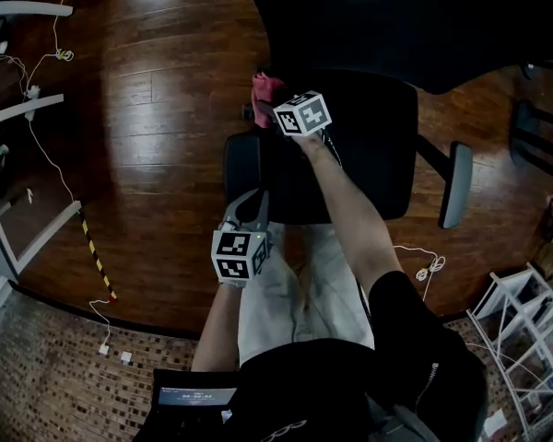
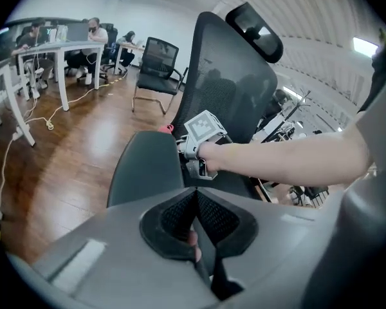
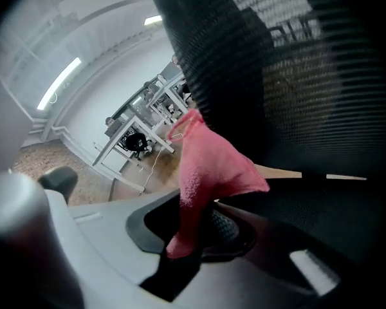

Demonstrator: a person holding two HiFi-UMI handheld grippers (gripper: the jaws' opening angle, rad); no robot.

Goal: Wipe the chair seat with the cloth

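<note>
The black office chair's seat (image 1: 359,159) fills the middle of the head view, its backrest (image 1: 396,17) at the top. My right gripper (image 1: 269,99) is over the seat's back left corner, shut on a pink cloth (image 1: 265,87). In the right gripper view the cloth (image 3: 209,163) hangs out of the shut gripper (image 3: 193,227) beside the mesh backrest (image 3: 296,76). My left gripper (image 1: 252,203) hovers at the seat's front left, by the left armrest (image 1: 241,166). In its own view this gripper (image 2: 194,217) is shut with nothing held, facing the armrest (image 2: 145,166) and the right gripper's marker cube (image 2: 204,129).
Right armrest (image 1: 455,184) sticks out beside the seat. Wooden floor (image 1: 157,109) surrounds the chair. White desk legs (image 1: 28,109) and cables are at the left, a white wire rack (image 1: 525,339) at lower right. A second black chair (image 2: 156,66) and people at desks (image 2: 64,37) stand far off.
</note>
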